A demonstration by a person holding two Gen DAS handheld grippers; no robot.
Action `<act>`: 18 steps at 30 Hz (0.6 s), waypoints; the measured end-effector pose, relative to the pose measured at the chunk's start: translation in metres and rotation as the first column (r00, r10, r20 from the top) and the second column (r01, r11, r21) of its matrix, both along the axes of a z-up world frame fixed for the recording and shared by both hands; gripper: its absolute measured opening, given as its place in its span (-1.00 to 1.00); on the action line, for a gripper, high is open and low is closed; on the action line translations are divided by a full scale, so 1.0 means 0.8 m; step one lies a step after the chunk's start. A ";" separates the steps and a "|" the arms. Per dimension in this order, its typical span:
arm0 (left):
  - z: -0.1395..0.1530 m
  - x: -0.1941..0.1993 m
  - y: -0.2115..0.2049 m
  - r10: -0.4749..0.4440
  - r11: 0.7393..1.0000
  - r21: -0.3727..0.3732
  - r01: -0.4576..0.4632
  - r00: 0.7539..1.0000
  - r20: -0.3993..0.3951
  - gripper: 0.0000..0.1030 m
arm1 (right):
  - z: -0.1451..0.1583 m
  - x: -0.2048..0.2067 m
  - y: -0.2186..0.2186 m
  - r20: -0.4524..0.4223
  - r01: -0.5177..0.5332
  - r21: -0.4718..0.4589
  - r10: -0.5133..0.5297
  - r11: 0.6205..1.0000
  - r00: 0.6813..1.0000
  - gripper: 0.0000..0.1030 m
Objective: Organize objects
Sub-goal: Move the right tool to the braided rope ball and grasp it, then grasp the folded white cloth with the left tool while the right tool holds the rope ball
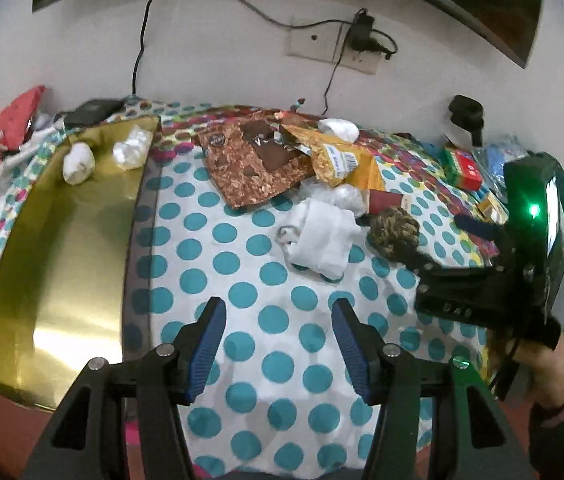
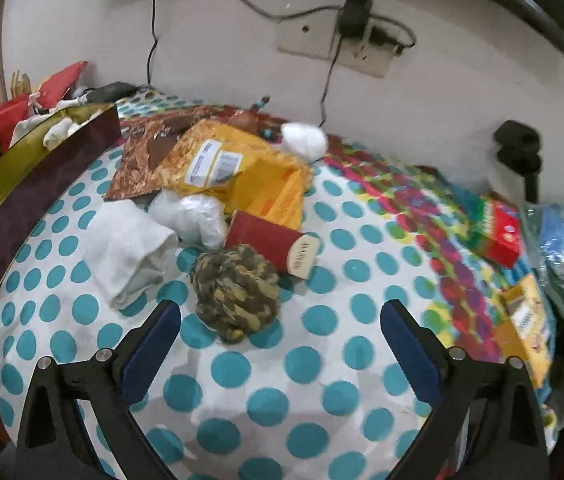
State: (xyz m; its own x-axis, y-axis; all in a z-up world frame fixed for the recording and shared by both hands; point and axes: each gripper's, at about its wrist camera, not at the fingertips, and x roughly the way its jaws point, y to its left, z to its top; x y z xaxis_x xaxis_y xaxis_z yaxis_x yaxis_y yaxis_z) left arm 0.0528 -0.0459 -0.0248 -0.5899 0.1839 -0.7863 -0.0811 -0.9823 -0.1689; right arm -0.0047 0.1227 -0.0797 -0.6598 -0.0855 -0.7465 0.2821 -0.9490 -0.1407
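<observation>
In the left wrist view my left gripper (image 1: 278, 320) is open over bare dotted cloth, nothing between its blue pads. Left of it lies a gold tray (image 1: 62, 260) holding two white wads (image 1: 78, 162). A folded white cloth (image 1: 322, 236) and a camouflage-patterned ball (image 1: 394, 232) lie farther ahead. In the right wrist view my right gripper (image 2: 280, 320) is open wide, and the camouflage ball (image 2: 234, 292) sits just beyond its left finger, untouched. The white cloth (image 2: 130, 248), a crumpled plastic wad (image 2: 194, 216) and a red box (image 2: 270, 244) crowd around the ball.
A brown packet (image 1: 250, 164) and a yellow packet (image 2: 242, 172) lie behind, with a white ball (image 2: 304, 140) by the wall. A red-green box (image 2: 494, 232) and plastic bags (image 2: 562, 248) fill the right edge. Cables hang from a wall socket (image 2: 334, 48). A hand (image 1: 550, 364) shows at right.
</observation>
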 end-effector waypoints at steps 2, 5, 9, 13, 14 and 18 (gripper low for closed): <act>-0.004 -0.008 0.002 0.001 1.000 -0.010 -0.001 1.000 -0.003 0.10 | -0.007 -0.006 -0.005 0.017 -0.019 -0.020 0.019 1.000 1.000 0.71; -0.010 -0.016 0.013 -0.011 0.999 -0.050 0.011 1.000 -0.009 0.10 | -0.016 -0.011 -0.013 0.037 -0.037 -0.030 0.039 0.999 0.999 0.33; -0.016 -0.021 0.023 -0.042 0.997 -0.071 0.041 0.999 -0.012 0.10 | -0.034 -0.018 -0.015 0.094 -0.069 -0.084 0.077 0.994 0.993 0.01; -0.024 -0.028 0.025 -0.050 0.998 -0.039 0.050 0.999 0.000 0.10 | -0.036 -0.020 -0.009 0.088 -0.056 -0.118 0.067 0.991 0.994 -0.11; -0.027 -0.032 0.025 -0.056 0.998 -0.019 0.056 0.998 0.009 0.10 | -0.036 -0.022 -0.007 0.090 -0.057 -0.129 0.069 0.990 0.994 -0.11; -0.031 -0.040 0.032 -0.067 0.998 0.003 0.067 0.998 0.017 0.10 | -0.034 -0.025 0.000 0.081 -0.041 -0.140 0.053 0.989 0.995 -0.11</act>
